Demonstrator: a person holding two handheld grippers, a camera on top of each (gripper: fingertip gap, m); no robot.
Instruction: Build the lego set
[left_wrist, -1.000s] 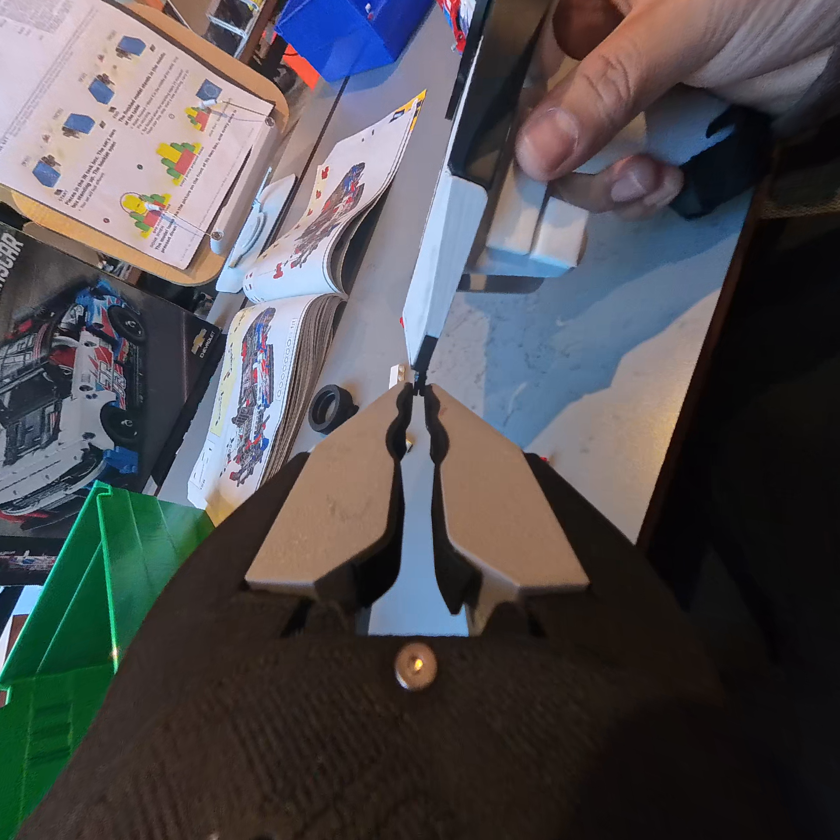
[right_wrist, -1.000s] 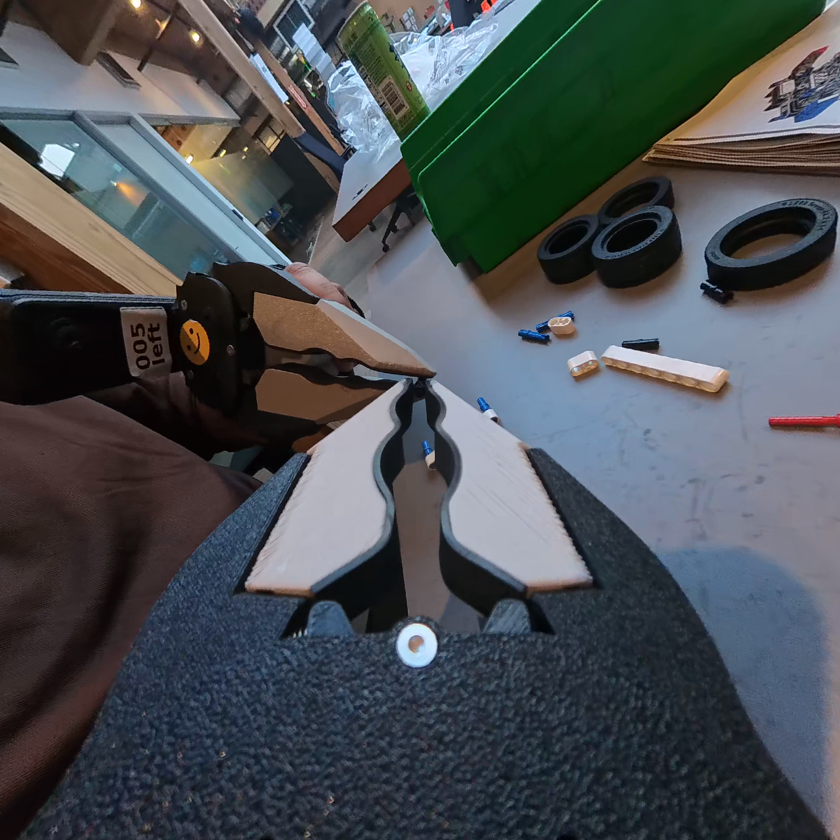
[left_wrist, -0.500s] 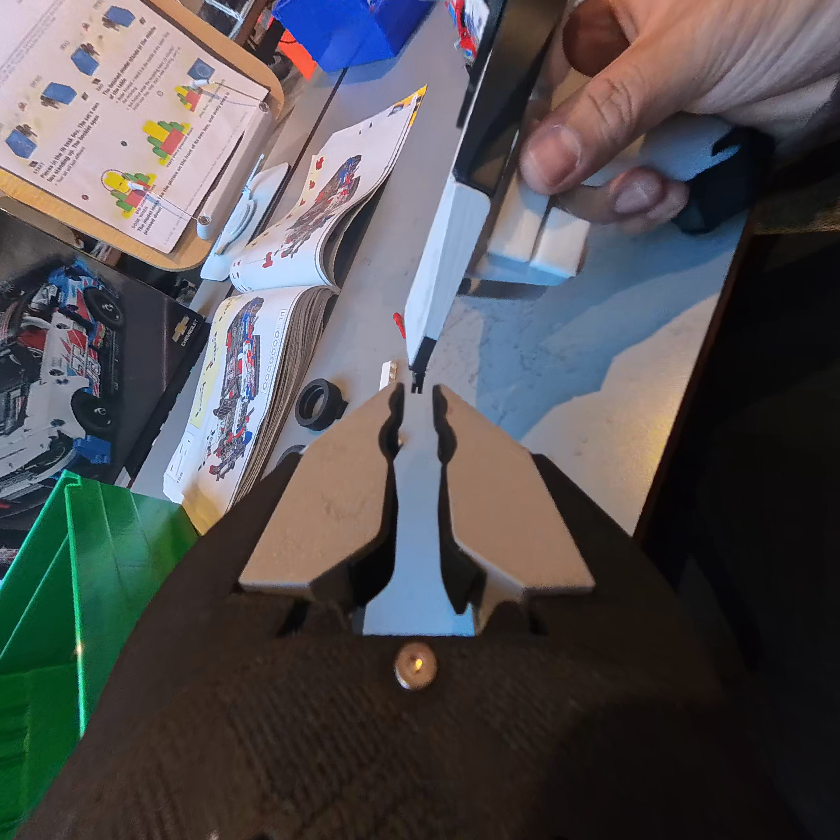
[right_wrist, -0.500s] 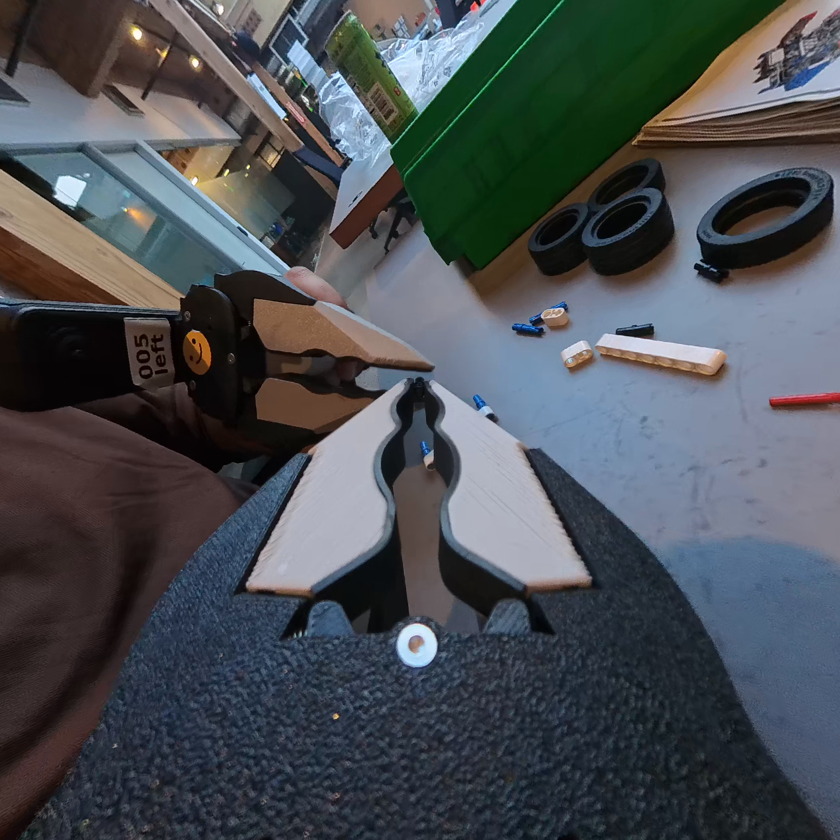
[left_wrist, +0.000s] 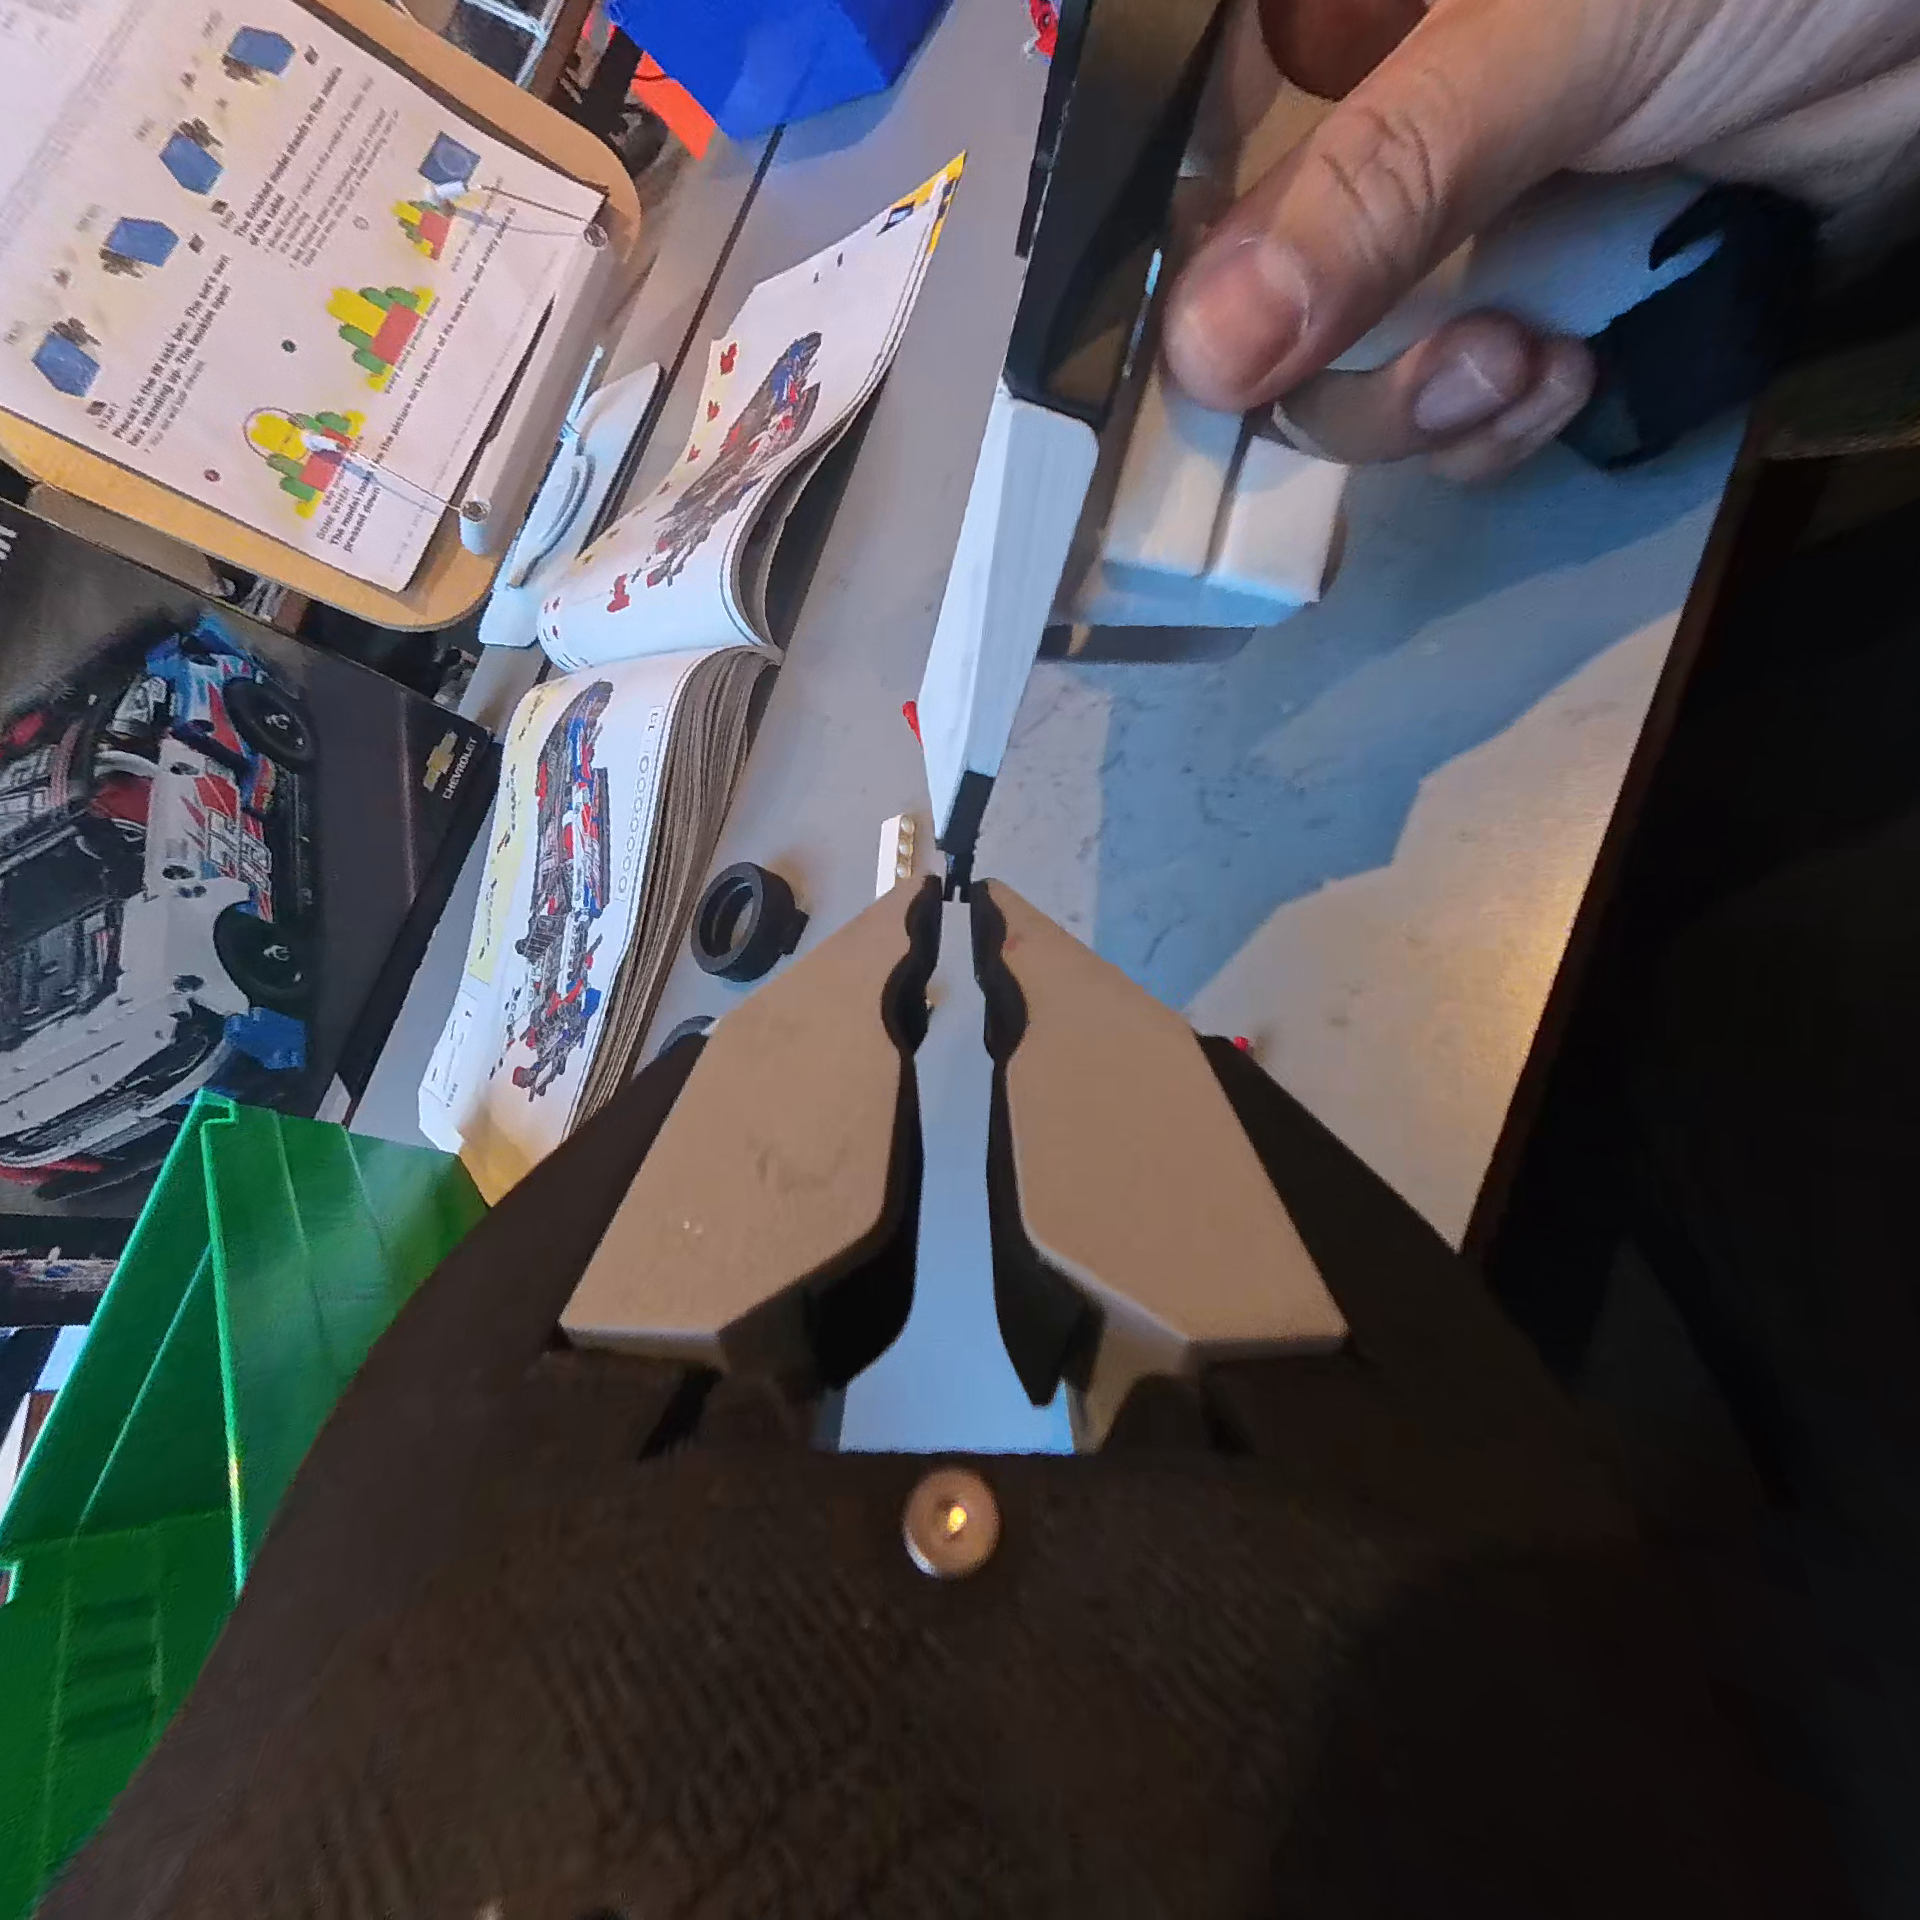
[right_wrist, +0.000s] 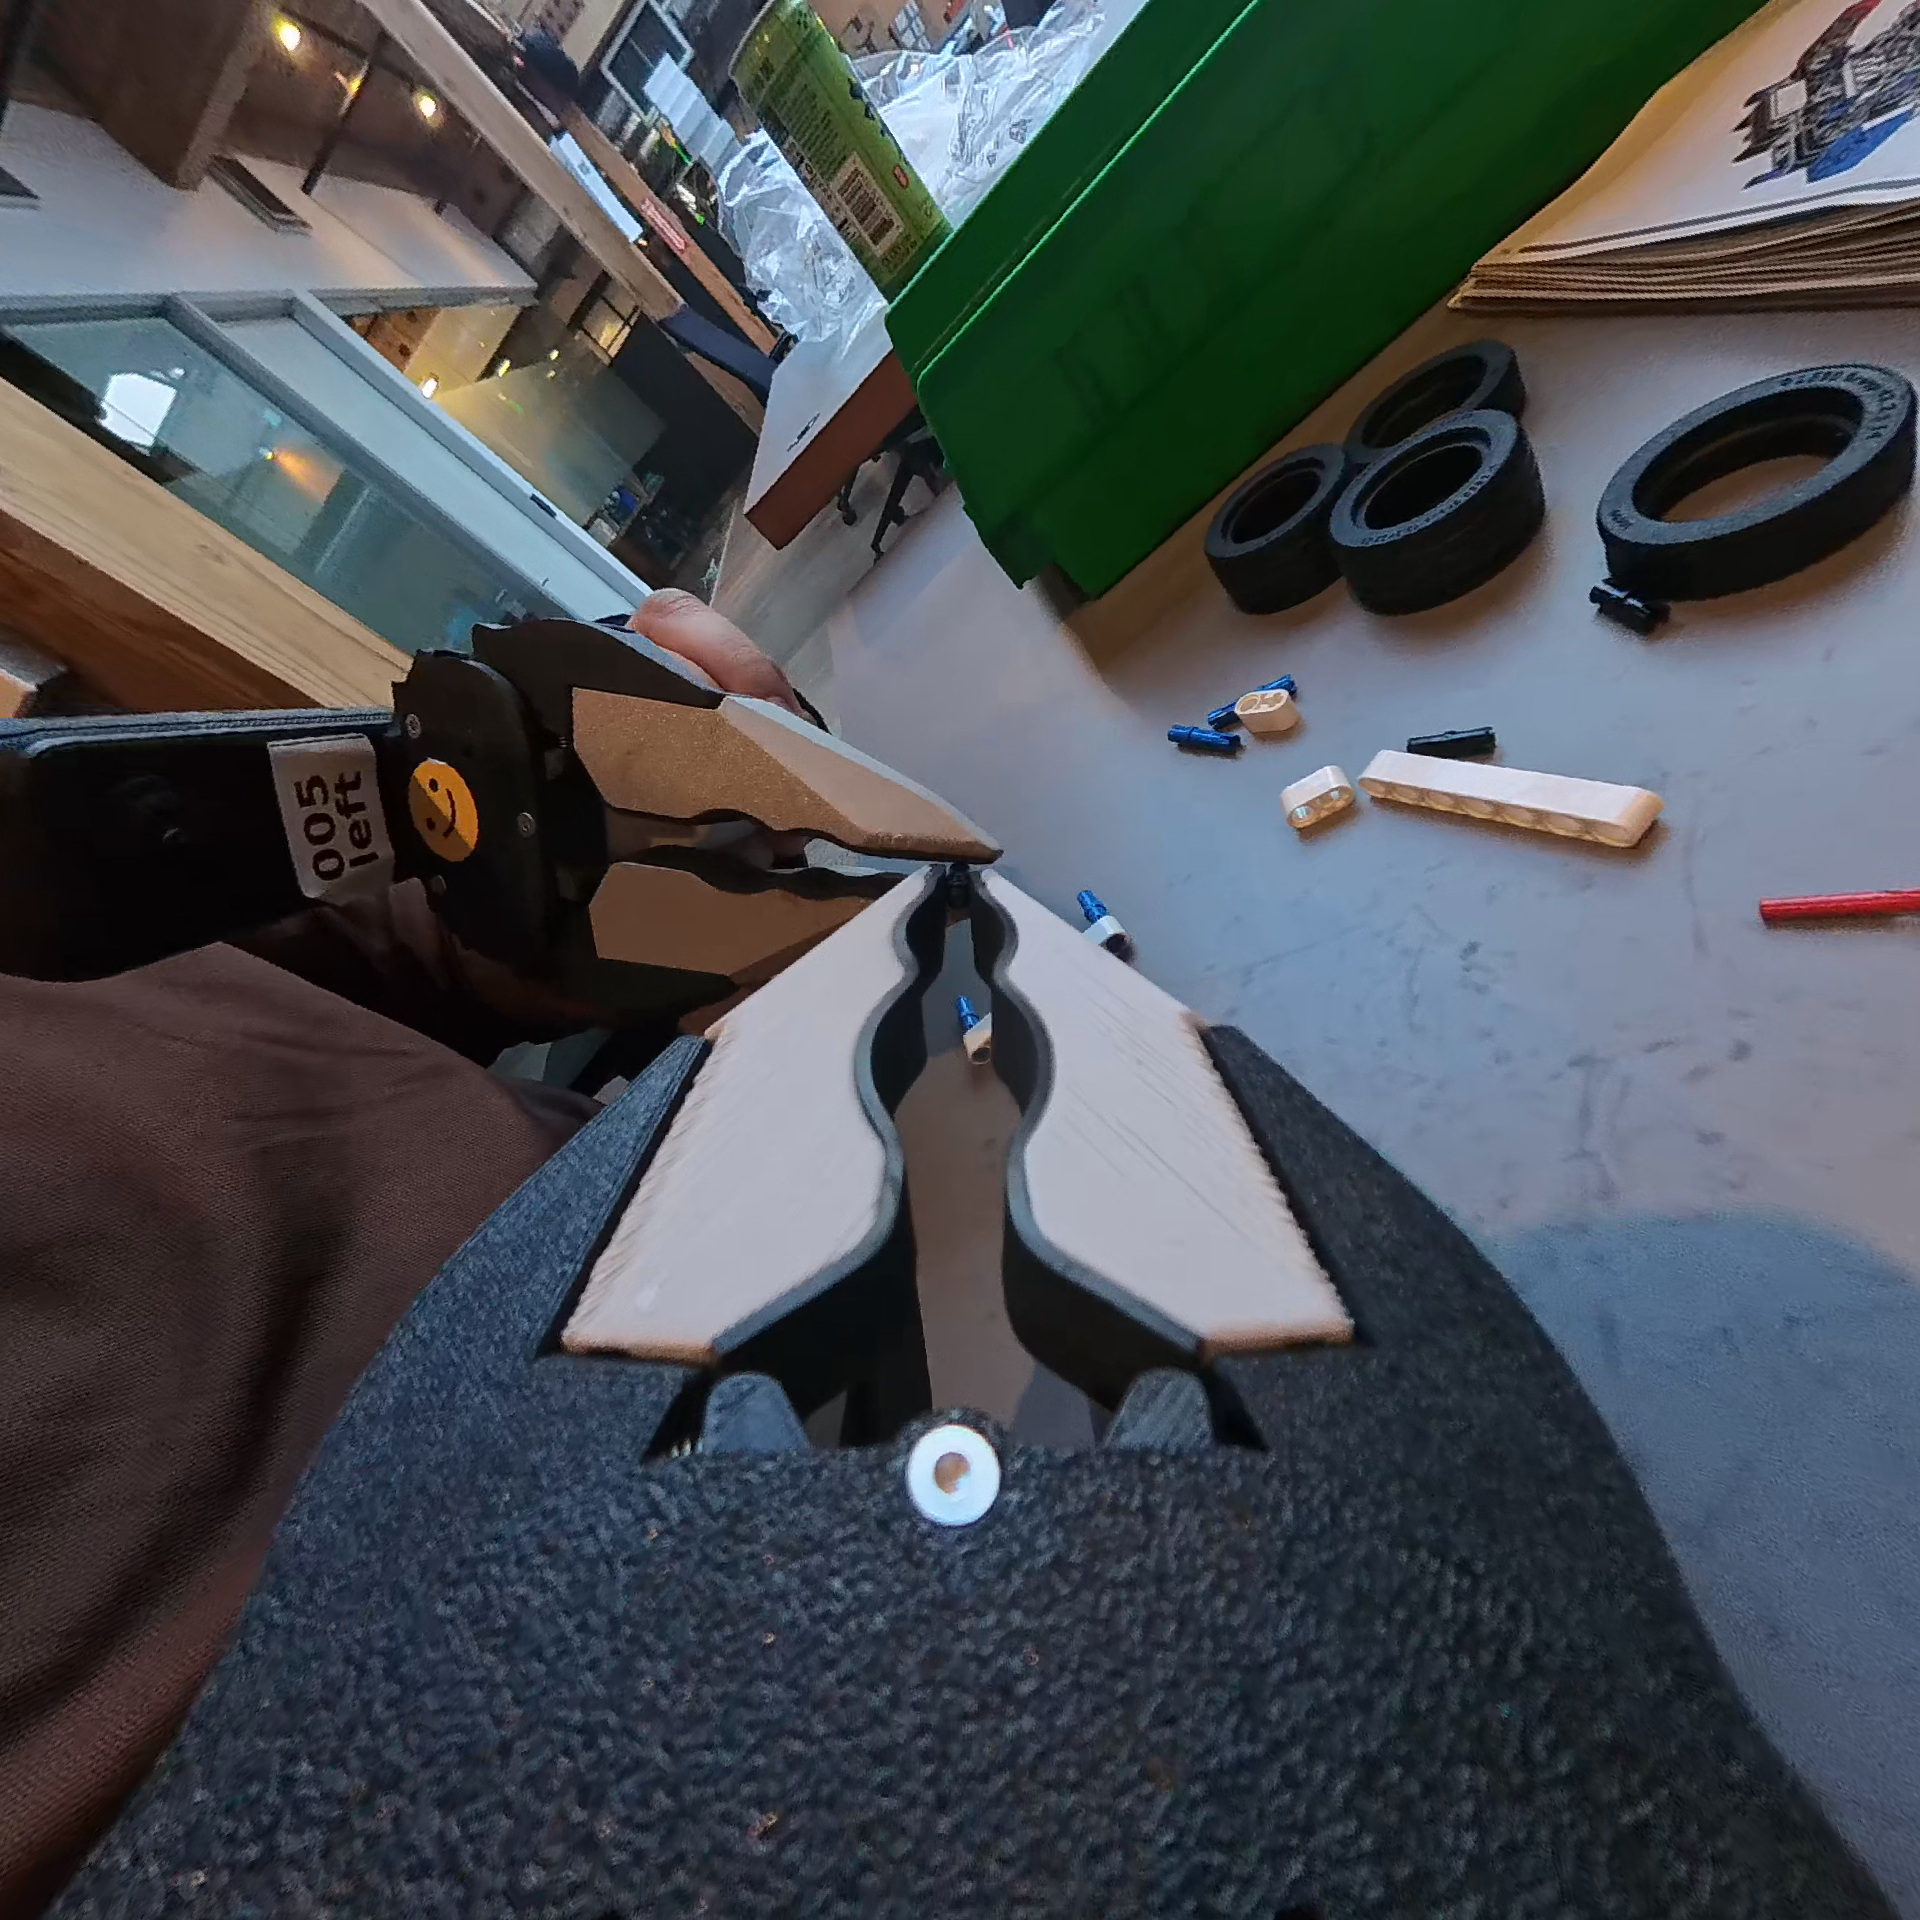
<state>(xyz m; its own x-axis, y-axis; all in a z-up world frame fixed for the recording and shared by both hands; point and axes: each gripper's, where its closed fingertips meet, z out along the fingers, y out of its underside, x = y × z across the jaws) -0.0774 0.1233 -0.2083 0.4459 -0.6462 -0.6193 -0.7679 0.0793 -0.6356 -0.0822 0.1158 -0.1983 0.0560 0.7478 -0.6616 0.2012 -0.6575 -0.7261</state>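
Small black pin (right_wrist: 954, 885) pinched between both tongs' tips.

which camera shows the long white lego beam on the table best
The right wrist view: the long white beam lies flat and whole on the grey table, holes visible, beside a short white piece. The left wrist view shows only one end of a white beam past its fingertips, probably the same one.

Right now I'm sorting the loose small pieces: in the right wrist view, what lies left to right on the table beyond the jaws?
Blue-and-white pin → dark blue pin → short tan two-hole beam → long tan beam → red axle.
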